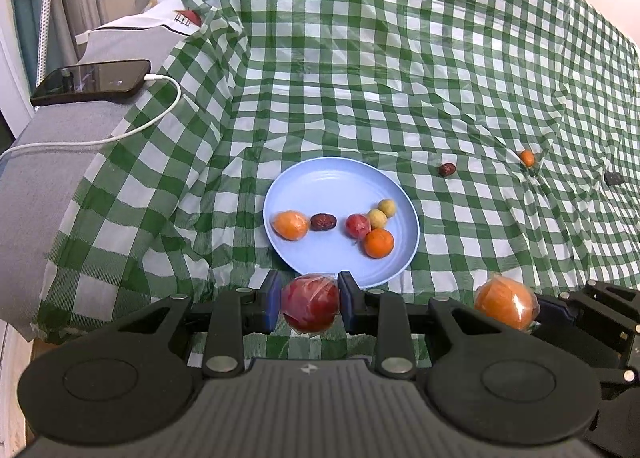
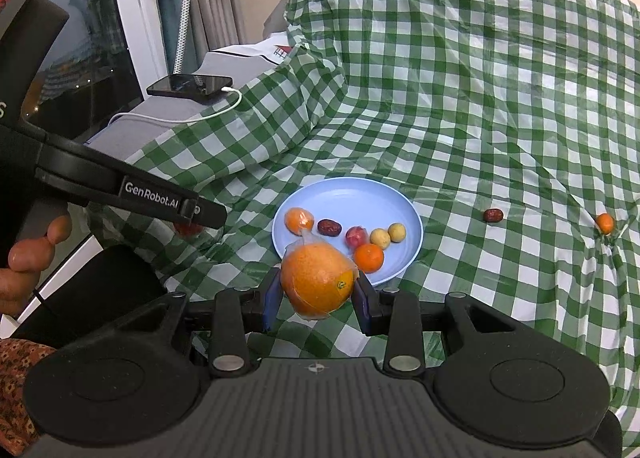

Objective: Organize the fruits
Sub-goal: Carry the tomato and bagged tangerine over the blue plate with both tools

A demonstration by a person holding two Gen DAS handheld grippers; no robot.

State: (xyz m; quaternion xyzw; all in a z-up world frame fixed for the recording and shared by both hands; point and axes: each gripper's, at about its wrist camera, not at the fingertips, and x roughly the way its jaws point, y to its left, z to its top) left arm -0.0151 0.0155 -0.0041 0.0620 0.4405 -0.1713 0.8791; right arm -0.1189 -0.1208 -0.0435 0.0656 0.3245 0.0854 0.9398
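A light blue plate (image 1: 332, 182) lies on the green checked cloth and holds several small fruits: oranges, a red fruit, a dark date and two yellow ones. My left gripper (image 1: 309, 303) is shut on a wrapped red apple (image 1: 310, 304) just in front of the plate's near rim. My right gripper (image 2: 318, 290) is shut on a wrapped orange (image 2: 316, 282), also near the plate (image 2: 360, 194); it shows in the left wrist view as well (image 1: 505, 306). A loose date (image 1: 447, 169) and a small orange (image 1: 526, 157) lie on the cloth to the right.
A phone (image 1: 92, 82) on a white charging cable lies on a grey armrest at the left. The checked cloth rises over a backrest behind the plate. A small dark object (image 1: 613, 177) lies at the far right.
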